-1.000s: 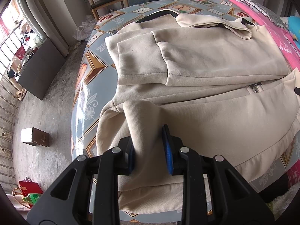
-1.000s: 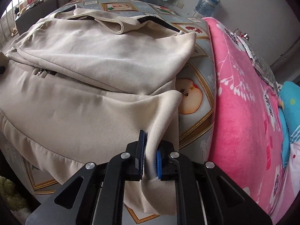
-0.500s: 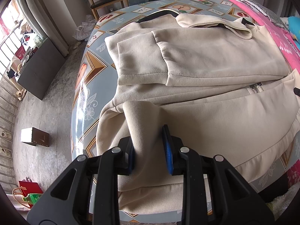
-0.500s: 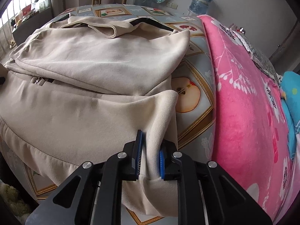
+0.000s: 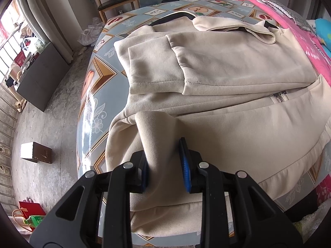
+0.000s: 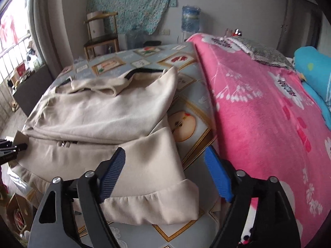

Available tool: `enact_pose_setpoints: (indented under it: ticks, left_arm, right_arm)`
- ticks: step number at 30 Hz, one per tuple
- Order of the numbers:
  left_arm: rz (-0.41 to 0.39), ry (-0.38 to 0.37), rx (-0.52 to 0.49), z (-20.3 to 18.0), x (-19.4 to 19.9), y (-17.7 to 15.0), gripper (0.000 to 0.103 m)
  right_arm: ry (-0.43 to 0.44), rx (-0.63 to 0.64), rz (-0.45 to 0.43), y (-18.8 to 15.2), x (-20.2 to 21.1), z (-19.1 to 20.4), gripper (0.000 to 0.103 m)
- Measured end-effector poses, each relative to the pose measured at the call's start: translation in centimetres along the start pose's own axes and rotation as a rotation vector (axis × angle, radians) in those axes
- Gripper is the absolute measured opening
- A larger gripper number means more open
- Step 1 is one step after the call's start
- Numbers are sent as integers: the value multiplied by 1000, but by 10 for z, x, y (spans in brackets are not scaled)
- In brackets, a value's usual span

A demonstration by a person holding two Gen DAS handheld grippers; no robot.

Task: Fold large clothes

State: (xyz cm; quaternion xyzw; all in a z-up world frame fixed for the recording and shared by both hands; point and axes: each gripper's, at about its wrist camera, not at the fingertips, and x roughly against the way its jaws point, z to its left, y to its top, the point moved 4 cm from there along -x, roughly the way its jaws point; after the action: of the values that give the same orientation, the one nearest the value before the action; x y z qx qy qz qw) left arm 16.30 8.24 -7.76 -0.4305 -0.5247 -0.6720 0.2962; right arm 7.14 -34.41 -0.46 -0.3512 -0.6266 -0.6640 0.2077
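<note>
A beige zip-up jacket [image 5: 238, 66] lies on the table with patterned oilcloth [image 5: 97, 78], its sleeves folded across the chest and its collar at the far end. My left gripper [image 5: 164, 169] is shut on a raised fold of the hem at the jacket's near left corner. In the right wrist view the jacket [image 6: 107, 111] lies flat, its near right hem corner [image 6: 165, 198] resting on the table [image 6: 192, 124]. My right gripper [image 6: 165, 153] hovers above that corner, its jaws opening wide with no cloth between the blue pads [image 6: 112, 171].
A pink flowered blanket [image 6: 258, 113] on a bed borders the table's right side, with a blue pillow [image 6: 312, 66] beyond. A wooden chair [image 6: 101, 39] and a water bottle [image 6: 190, 18] stand at the far wall. A grey cabinet [image 5: 41, 78], a small box [image 5: 36, 152] and a red bag [image 5: 31, 208] sit on the left floor.
My right gripper let go of the hem corner, opened wide, and lifted and rolled away; the corner dropped flat. The left gripper kept its hold and did not move.
</note>
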Motion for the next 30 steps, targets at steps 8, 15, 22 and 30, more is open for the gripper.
enact_pose_setpoints:
  ticks: [8,15,22,30]
  left_arm:
    - [-5,-2,-6,-1,0,1,25]
    - [-5,-20,11,1,0,1,25]
    - [0,-51,31,4,-2,1,25]
    - [0,-62,36,5,-3,2,25]
  right_arm:
    - [-97,9,-126,24,48,-17,97]
    - [4,-12,-53,19,36,-27,97]
    - [40,50,-29,7,14,-18,97]
    - [165,66,85,1,-24,2,97]
